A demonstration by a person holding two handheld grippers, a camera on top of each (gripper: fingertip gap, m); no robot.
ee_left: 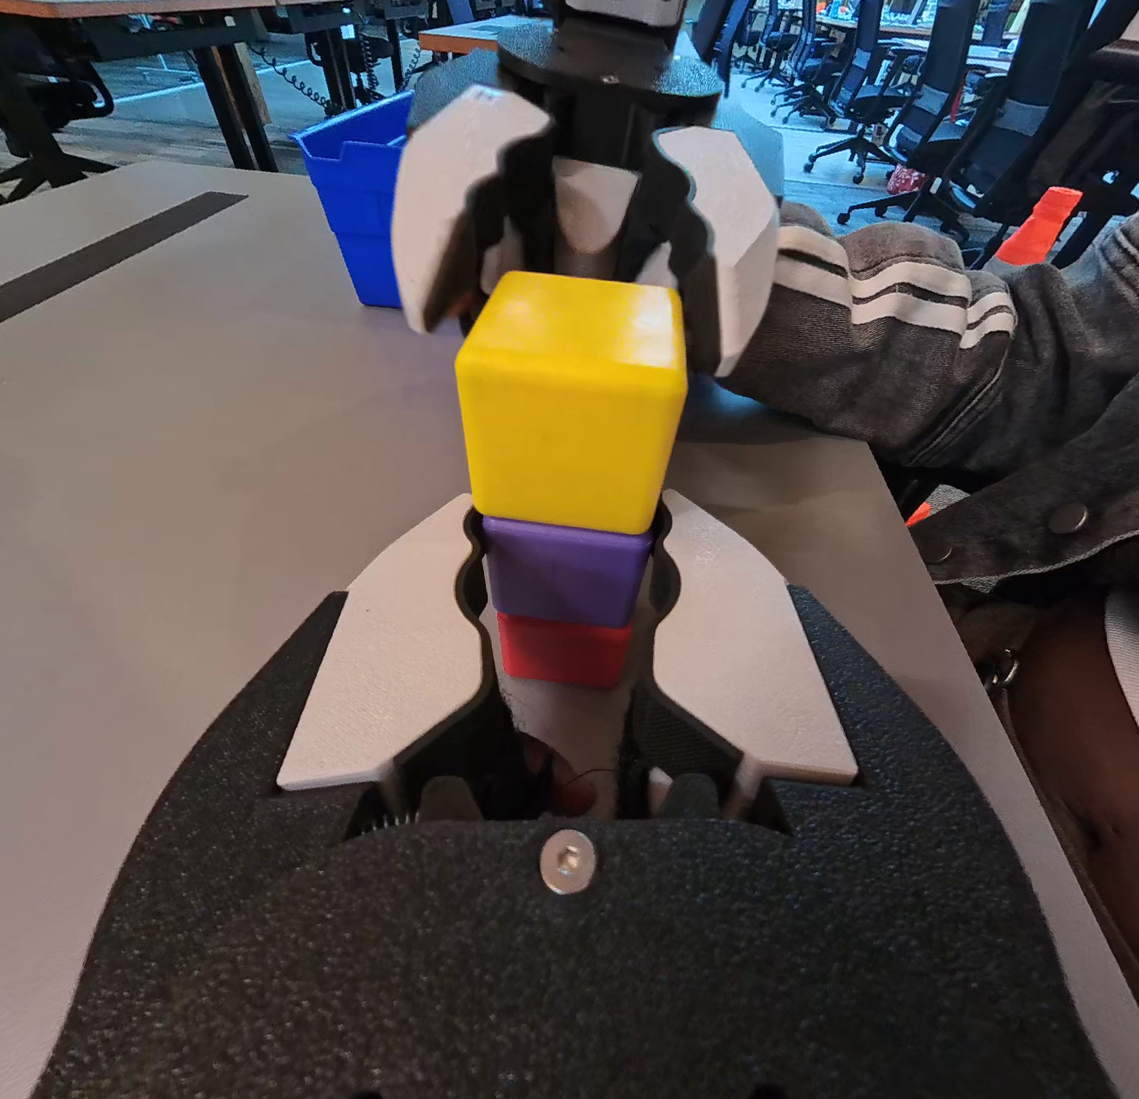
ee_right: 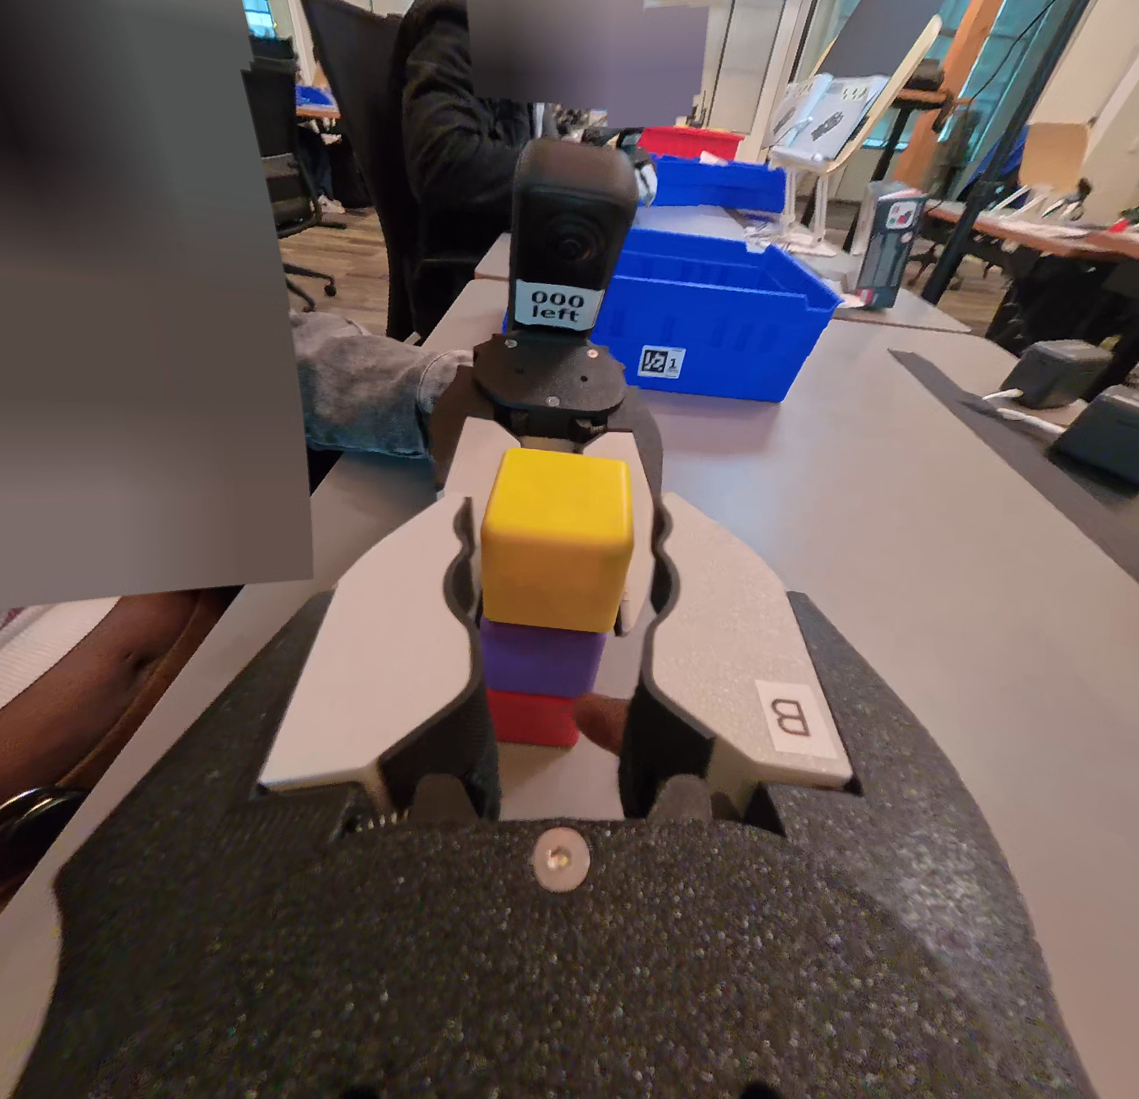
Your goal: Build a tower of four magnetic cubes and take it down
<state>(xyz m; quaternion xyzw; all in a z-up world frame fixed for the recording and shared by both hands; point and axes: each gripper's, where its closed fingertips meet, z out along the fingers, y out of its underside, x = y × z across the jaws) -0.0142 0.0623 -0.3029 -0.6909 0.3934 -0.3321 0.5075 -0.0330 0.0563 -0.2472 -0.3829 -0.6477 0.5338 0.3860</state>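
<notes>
- The left gripper [ee_left: 568, 567] is held low and level over the grey table [ee_left: 185, 453], reaching forward from the near edge. Its grey fingers [ee_left: 425, 582] are closed against the two sides of the purple cube [ee_left: 564, 576], which is pinched between the dark pads.
- The right gripper [ee_right: 564, 552] is brought in from the opposite side, facing the left one, a little higher. Its jaws are seen spread around the yellow cube [ee_right: 555, 552]: a narrow gap is visible on both sides, so the cube is flanked but not pressed.
- In the left wrist view the right gripper [ee_left: 579, 324] appears blurred behind the tower, with a grey, white-striped sleeve [ee_left: 924, 342] resting on the table edge beside it.
- In the right wrist view a denim sleeve [ee_right: 370, 385] is seen behind the left gripper [ee_right: 555, 484], lying along the table.
- The tower is stood upright on the table, its long axis vertical: the red cube [ee_left: 564, 653] at the bottom, the purple cube in the middle, the yellow cube on top, each touching the next. Three cubes are visible in the stack; a bit of blue shows behind it, too hidden to identify.
- The stack is placed near the table's edge, between the two grippers.
- A blue bin [ee_right: 709, 330] is set farther back on the table, well apart from the tower.
</notes>
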